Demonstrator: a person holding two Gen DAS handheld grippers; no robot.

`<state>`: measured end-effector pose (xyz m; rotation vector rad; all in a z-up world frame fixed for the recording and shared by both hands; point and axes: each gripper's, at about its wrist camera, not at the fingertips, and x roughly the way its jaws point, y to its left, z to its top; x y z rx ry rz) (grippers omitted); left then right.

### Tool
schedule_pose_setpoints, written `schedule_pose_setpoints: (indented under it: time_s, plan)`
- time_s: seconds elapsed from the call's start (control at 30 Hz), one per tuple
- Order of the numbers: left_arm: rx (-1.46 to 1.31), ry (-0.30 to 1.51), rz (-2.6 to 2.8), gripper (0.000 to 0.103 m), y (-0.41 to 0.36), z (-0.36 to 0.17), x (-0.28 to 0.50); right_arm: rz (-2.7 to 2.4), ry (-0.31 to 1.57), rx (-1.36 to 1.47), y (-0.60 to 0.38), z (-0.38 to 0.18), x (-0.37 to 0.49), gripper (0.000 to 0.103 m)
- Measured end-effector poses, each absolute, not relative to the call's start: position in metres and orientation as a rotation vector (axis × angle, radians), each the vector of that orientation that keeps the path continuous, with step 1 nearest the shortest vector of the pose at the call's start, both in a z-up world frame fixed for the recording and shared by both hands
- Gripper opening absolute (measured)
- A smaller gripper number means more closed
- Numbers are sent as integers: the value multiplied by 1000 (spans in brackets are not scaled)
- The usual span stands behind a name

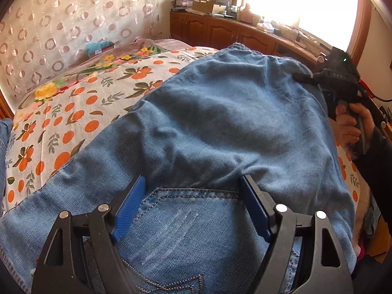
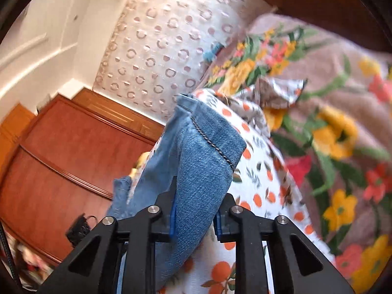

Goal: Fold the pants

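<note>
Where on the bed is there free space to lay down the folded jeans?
Free: the orange-print sheet left of the jeans, up to the floral blanket near the circle-pattern curtain. Crowded: the right edge, where the right hand-held gripper clamps a denim hem, and the near part, where the open left hand-held gripper hovers over the pocket.

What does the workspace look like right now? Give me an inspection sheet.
Surface: bed with orange-print sheet over a floral blanket.
Job's things: jeans spread on the bed, back pocket showing.
Clutter: small box at the far end of the bed.
Grippers: left gripper open over the pocket; right gripper shut on a jeans hem.
Cables: black cord behind the right gripper.
Surroundings: patterned curtain, wooden cabinets, bright window.
</note>
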<state>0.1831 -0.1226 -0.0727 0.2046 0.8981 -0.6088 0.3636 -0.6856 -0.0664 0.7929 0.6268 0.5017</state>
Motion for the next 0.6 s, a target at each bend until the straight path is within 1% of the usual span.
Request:
schedule_pose_setpoints:
  time_s: [0.17, 0.33, 0.47, 0.6]
  plan:
    - [167, 809, -570, 80, -108, -44, 174, 430, 599, 606, -651, -17, 357, 20]
    - [149, 715, -506, 80, -74, -12, 158, 437, 557, 444, -603, 35, 350, 20]
    - [111, 675, -449, 80, -34, 4, 147, 492, 523, 340, -544, 69, 345, 20]
    - [74, 635, -386, 80, 12, 18, 133, 597, 513, 256, -467, 89, 339, 20]
